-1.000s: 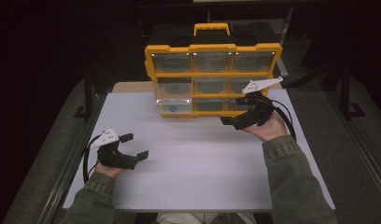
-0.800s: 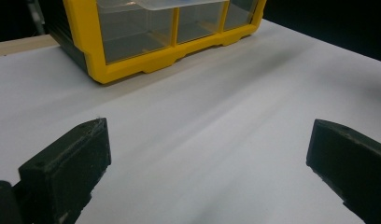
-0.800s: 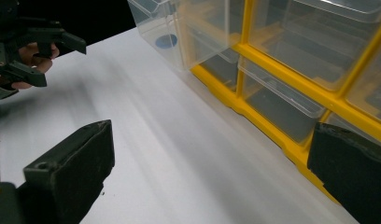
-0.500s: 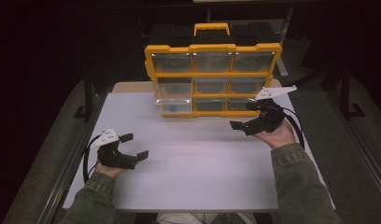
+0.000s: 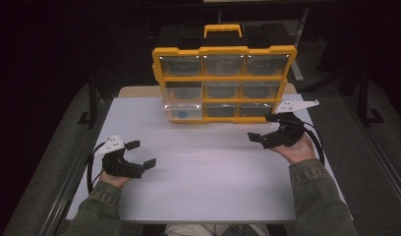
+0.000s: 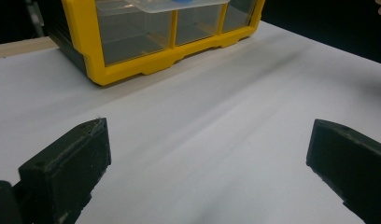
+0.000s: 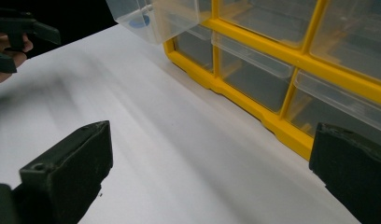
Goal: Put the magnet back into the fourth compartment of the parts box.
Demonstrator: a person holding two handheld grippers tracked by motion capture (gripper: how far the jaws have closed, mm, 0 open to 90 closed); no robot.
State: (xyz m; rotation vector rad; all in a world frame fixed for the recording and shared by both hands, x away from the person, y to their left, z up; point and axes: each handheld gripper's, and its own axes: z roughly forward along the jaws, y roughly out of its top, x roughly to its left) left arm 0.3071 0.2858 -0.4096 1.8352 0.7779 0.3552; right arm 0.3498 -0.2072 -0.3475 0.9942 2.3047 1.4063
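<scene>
Yellow plastic organiser cabinet w/ 9 clear drawers stands upright at top centre of the high view, at the far edge of the flat white surface; black carry handle w/ yellow grip on top. Its bottom-left clear plastic drawer is pulled partway out, w/ a small blue round item inside; other 8 drawers sit flush.

Right tongs at right of centre in the high view, just in front of the cabinet's bottom-right corner, near but not touching it; jaws spread wide, nothing between them. In the right gripper view the cabinet's yellow base rail runs across the upper right, the pulled-out drawer at top left.

Left tongs at lower left of the high view, well apart from the cabinet, low over the surface; jaws spread, pinching nothing. Left gripper view: cabinet at top, bare white surface between the jaws.

Both forearms in olive sleeves enter from bottom edge.
</scene>
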